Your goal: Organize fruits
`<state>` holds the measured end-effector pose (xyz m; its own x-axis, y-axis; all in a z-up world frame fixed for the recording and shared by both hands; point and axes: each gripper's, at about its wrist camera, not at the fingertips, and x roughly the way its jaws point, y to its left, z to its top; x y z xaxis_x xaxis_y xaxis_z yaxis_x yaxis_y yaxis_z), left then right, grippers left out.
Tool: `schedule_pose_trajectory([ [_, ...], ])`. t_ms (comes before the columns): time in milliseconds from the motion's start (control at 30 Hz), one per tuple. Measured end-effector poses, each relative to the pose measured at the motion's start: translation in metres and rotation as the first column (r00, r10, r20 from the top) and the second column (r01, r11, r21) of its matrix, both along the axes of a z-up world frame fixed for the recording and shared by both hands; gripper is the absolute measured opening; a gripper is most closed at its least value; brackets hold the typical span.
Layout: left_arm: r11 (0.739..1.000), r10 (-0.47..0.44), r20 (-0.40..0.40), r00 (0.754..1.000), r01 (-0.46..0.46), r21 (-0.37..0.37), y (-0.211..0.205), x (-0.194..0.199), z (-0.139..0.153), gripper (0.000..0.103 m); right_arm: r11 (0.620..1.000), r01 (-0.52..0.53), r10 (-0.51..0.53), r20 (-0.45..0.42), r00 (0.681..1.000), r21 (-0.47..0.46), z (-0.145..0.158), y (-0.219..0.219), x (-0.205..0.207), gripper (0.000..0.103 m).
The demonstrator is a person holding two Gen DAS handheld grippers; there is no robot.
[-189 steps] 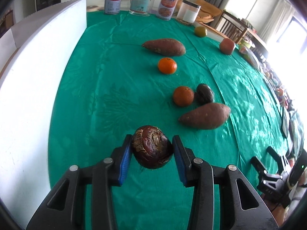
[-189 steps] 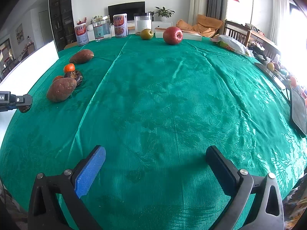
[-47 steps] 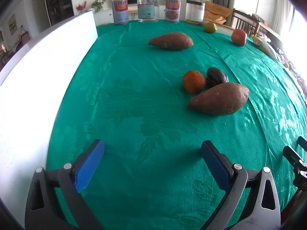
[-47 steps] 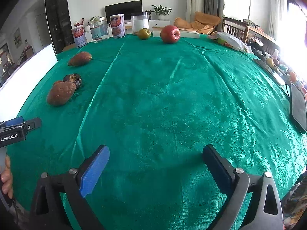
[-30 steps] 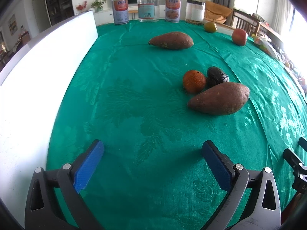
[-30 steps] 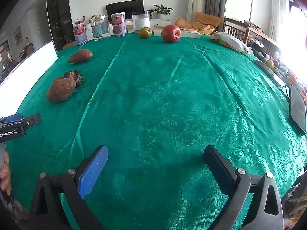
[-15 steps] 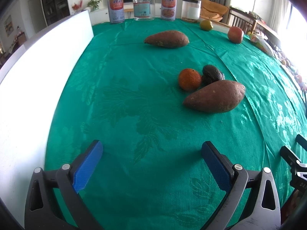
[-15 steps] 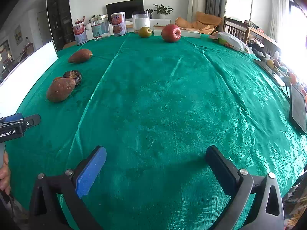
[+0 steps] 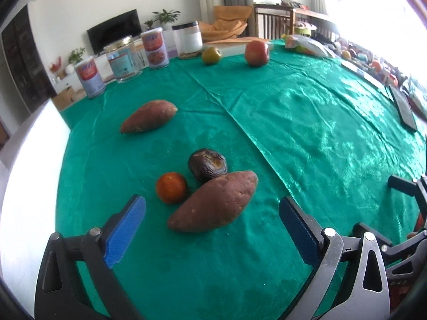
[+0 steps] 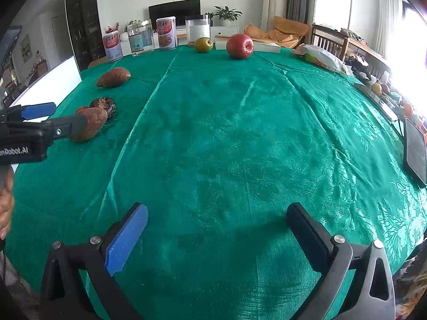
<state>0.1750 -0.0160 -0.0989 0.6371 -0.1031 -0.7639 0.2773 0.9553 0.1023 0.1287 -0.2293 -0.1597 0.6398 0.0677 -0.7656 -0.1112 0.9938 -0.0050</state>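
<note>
A tabletop [image 9: 307, 122] covered with a shiny green cloth is seen in both views. The left hand-held gripper [image 9: 212, 225] is held wide apart and nothing is gripped between its blue pads [image 9: 125, 230]. Just in front of it, at about 12 o'clock in the left wrist view, a large sweet potato [image 9: 213, 205] is lying on the cloth. A small orange [image 9: 170, 187] is placed just beside it at 10 o'clock, and a dark wrinkled fruit [image 9: 207, 164] is found at 12 o'clock from the sweet potato, touching it or nearly so. A second sweet potato [image 9: 148, 116] is lying farther away, towards 11 o'clock, well apart from this group.

At the far edge of the tabletop, a green fruit [image 9: 211, 55] and a red apple [image 9: 256, 53] are standing near each other, at about 12 to 1 o'clock. Several jars and cans [image 9: 122, 60] are lined up to their left.

The right hand-held gripper [image 10: 217, 230] is also spread wide and is empty, held above bare cloth. In the right wrist view, the left hand-held gripper is seen at 9 o'clock, in front of the large sweet potato, and part of a hand [image 10: 6, 205] is visible at the left border. A white board [image 9: 24, 176] is standing along the left side of the tabletop.
</note>
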Motion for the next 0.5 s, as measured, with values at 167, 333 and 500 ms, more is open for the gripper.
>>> schedule_pose_trajectory([
  [167,0.992,-0.123,-0.063,0.990,0.120,-0.046,-0.009,-0.014,-0.010,0.100,1.000,-0.001,0.001,0.000,1.000,0.000,0.000,0.000,0.000,0.103],
  [333,0.953,-0.262,-0.142,0.955,0.232,-0.197,-0.003,-0.040,-0.006,0.100,1.000,0.000,0.000,0.000,1.000,0.000,0.000,0.000,0.000,0.103],
  [500,0.966,-0.188,-0.053,0.981,0.174,-0.191,0.012,-0.029,0.022,0.101,1.000,-0.002,0.002,0.002,1.000,-0.001,0.000,0.001,0.000,0.103],
])
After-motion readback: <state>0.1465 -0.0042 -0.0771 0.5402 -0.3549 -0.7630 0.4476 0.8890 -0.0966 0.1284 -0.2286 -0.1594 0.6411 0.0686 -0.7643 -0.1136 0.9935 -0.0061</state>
